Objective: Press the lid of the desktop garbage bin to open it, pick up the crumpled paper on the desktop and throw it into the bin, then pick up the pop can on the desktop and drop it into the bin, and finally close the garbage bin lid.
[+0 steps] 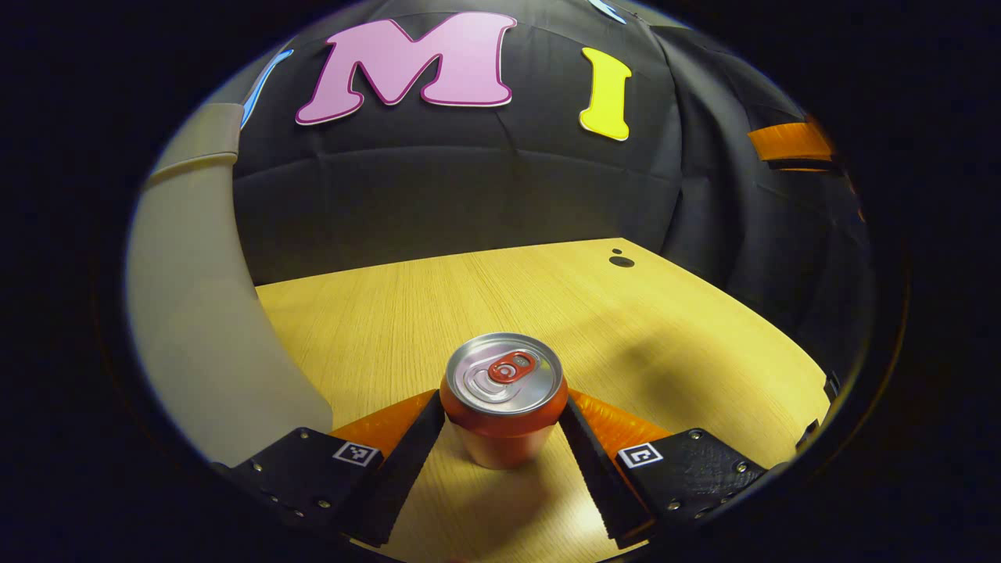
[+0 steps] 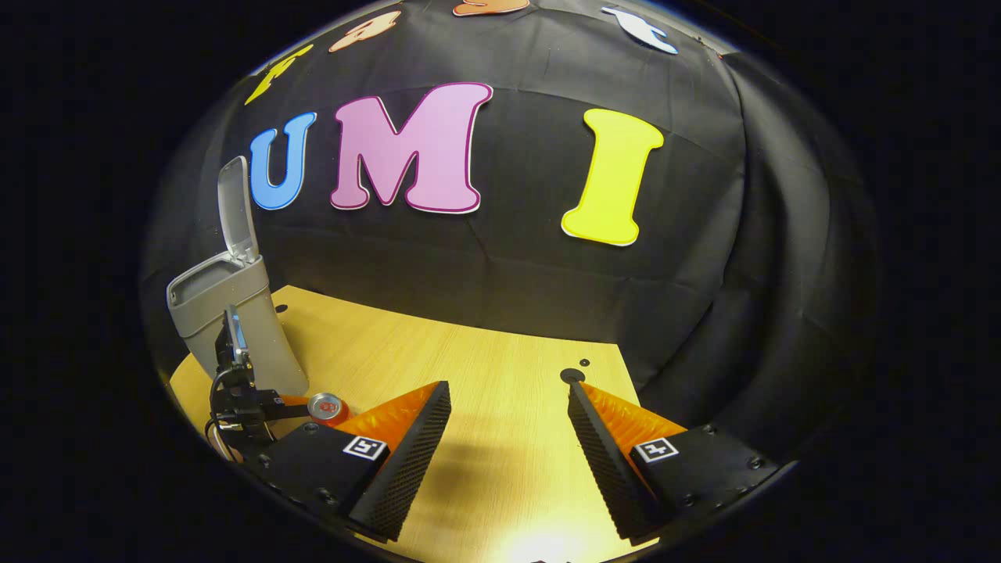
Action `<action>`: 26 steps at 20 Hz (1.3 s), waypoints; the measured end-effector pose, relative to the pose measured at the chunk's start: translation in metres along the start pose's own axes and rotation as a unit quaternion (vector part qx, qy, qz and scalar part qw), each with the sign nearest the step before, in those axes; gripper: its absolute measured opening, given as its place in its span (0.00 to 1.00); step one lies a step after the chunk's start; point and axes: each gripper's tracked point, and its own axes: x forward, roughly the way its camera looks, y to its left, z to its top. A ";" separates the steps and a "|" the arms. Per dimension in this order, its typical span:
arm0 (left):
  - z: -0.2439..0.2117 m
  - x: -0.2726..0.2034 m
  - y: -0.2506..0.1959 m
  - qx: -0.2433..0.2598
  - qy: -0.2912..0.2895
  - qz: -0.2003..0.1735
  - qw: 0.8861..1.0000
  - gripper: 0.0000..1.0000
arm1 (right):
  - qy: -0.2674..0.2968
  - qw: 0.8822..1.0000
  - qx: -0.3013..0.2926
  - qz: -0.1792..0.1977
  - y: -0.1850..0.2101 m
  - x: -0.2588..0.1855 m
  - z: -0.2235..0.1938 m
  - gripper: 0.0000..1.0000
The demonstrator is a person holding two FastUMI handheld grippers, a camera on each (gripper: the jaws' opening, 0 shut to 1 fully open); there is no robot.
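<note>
Low centre of the left gripper view: can upright on the desk, long axis vertical, tab end up. Left tool straddles it, both pads against the side walls by the look of it, so I'd call it gripped mid-body. Thin shell, smooth sides: probably light, dents and slips easily, so squeeze gently on the cylinder, not the rim. Bin at left of the right gripper view, lid up. Right tool spread wide, holding nothing.
</note>
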 end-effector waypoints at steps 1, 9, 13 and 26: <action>0.000 0.001 0.000 0.000 0.001 0.002 1.000 0.95 | 0.000 1.000 -0.001 0.000 0.000 -0.001 0.000 0.98; 0.008 0.000 -0.002 0.007 0.004 0.004 1.000 0.86 | 0.005 1.000 0.005 0.003 0.000 0.000 -0.005 0.98; 0.035 -0.022 0.000 0.013 -0.013 0.006 1.000 0.86 | 0.000 1.000 0.004 0.008 0.005 0.002 -0.002 0.98; 0.222 -0.130 0.022 -0.009 -0.135 0.001 0.991 0.84 | -0.024 0.999 0.022 0.012 0.012 0.001 0.008 0.98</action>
